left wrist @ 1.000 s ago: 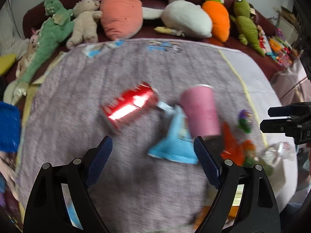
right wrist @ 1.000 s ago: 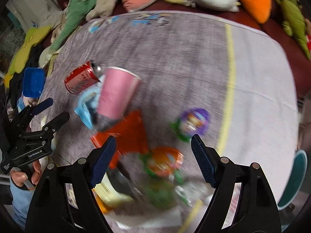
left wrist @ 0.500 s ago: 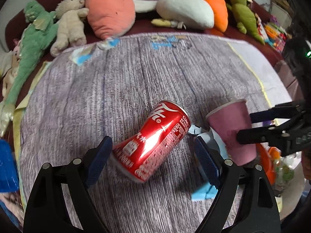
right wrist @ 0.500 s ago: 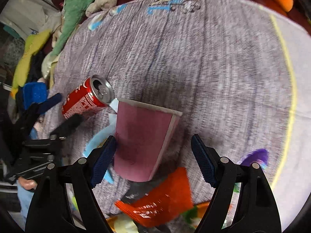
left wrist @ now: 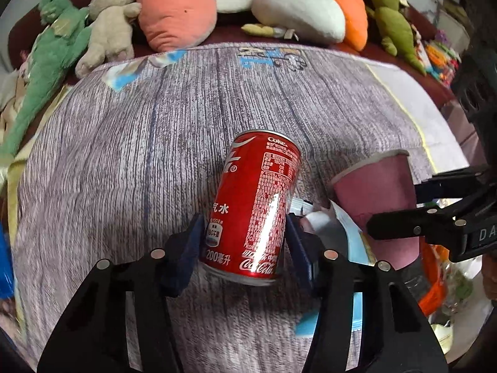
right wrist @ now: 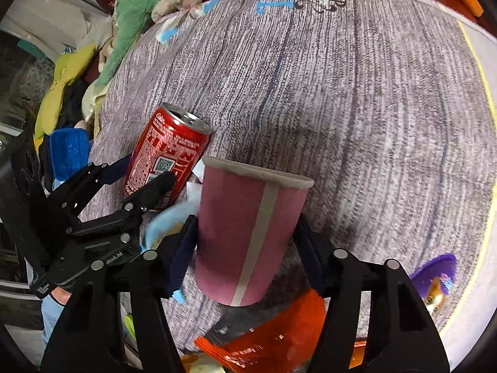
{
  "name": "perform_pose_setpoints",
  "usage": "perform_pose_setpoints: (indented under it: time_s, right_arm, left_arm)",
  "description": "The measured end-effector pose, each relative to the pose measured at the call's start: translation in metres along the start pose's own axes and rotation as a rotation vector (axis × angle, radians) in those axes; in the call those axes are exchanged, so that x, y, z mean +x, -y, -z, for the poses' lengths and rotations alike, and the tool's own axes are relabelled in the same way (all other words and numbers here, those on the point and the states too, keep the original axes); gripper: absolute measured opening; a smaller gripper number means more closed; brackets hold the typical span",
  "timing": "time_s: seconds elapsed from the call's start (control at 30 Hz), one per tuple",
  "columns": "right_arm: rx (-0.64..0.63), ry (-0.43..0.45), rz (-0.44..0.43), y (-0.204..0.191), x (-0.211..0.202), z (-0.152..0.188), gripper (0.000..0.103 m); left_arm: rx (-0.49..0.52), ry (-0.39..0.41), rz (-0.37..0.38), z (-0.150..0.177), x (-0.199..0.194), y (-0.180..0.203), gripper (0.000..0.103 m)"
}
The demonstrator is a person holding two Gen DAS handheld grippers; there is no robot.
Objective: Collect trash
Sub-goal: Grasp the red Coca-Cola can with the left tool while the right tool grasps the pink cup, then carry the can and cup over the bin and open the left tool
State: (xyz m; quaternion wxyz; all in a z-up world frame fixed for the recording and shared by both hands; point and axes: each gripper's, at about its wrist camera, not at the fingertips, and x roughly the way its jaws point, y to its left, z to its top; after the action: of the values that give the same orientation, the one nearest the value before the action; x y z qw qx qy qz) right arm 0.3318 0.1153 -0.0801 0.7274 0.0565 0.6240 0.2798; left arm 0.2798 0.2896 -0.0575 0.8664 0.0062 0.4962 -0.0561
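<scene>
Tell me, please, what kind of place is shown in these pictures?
Probably a home living room or a child's play area. A row of plush toys sits on a dark red sofa behind a table covered by a grey wood-grain printed cloth, and colourful snack wrappers lie on it.

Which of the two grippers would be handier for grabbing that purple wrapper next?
Probably neither until one unloads. The right gripper is nearer the purple wrapper but holds the pink paper cup; the left gripper clamps the red soda can.

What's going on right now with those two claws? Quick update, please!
Left gripper shut on red soda can. Right gripper shut on pink paper cup. Wrappers underneath; nothing blocking.
</scene>
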Motion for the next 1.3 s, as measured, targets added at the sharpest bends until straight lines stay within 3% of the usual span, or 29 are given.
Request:
perform_pose_setpoints:
  time_s: [0.37,0.57,0.87,1.3]
  right_arm:
    - [0.032,0.137,0.022,0.036,-0.083,0.037,0.057]
    - [0.030,0.207,0.033,0.050,-0.128,0.060,0.057]
    - [0.086,0.283,0.048,0.104,-0.191,0.115,0.057]
    - [0.276,0.406,0.104,0.242,-0.273,0.214,0.058]
  left_arm:
    - [-0.093,0.059,-0.037,0.012,-0.043,0.034,0.053]
    - [-0.072,0.091,-0.032,0.014,-0.080,0.075,0.053]
    - [0.014,0.110,0.035,0.016,-0.116,0.176,0.053]
    - [0.200,0.060,0.181,0.016,-0.100,0.345,0.053]
